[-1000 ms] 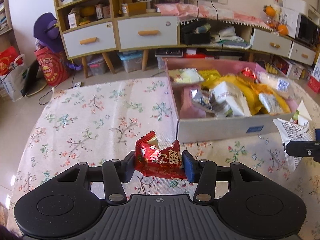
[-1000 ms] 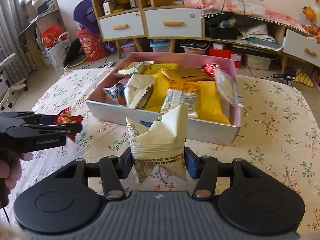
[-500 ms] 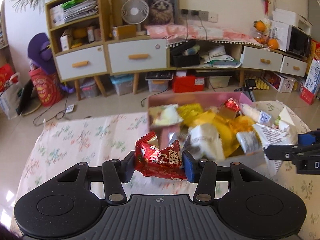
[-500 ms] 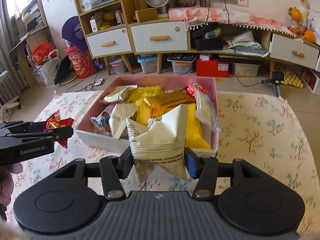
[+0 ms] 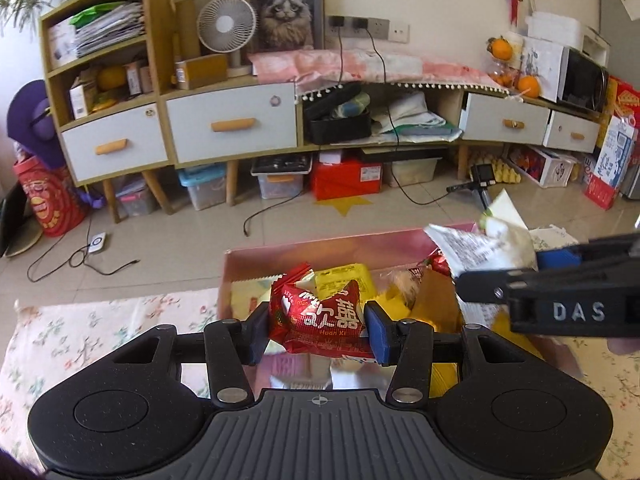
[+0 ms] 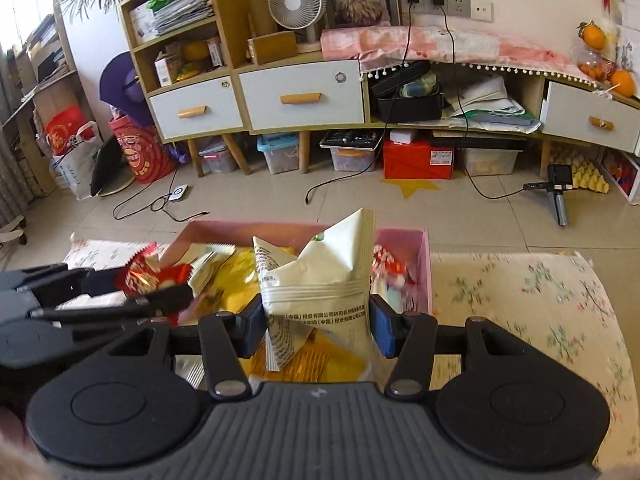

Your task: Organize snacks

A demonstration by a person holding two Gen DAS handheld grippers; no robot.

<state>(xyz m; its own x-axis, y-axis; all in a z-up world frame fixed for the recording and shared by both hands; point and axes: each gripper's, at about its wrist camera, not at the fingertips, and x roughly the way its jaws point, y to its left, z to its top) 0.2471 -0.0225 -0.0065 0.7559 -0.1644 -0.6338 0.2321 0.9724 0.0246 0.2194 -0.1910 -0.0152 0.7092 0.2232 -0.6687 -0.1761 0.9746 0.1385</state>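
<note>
1. Left wrist view: the left gripper (image 5: pixel 316 326) is clamped on a red snack packet (image 5: pixel 318 314), held between its two pads above the near-left part of the pink box (image 5: pixel 256 254); at 3 o'clock the right gripper (image 5: pixel 496 276) enters side-on, pinching a white snack packet (image 5: pixel 480 246) over the box's right half.

2. Right wrist view: at 9 o'clock the left gripper (image 6: pixel 160 288) shows side-on with the red snack packet (image 6: pixel 150 274) nipped at its tip; at centre the right gripper (image 6: pixel 316 320) is closed on the white snack packet (image 6: pixel 320 276), which stands upright between the pads, over the pink box (image 6: pixel 424 264).

3. Step in hand, as a judgement: both packets are carried over the box, which already holds many snacks; release has not yet been made.

4. Next move, as a judgement: lower each packet toward a free patch, then part the pads; the two grippers sit near each other, so they should keep apart.

5. Hard to make out: the box's near wall is hidden behind both gripper bodies; its contents are blurred; the floral cloth (image 6: pixel 520 300) is cut off at the frame edges.
</note>
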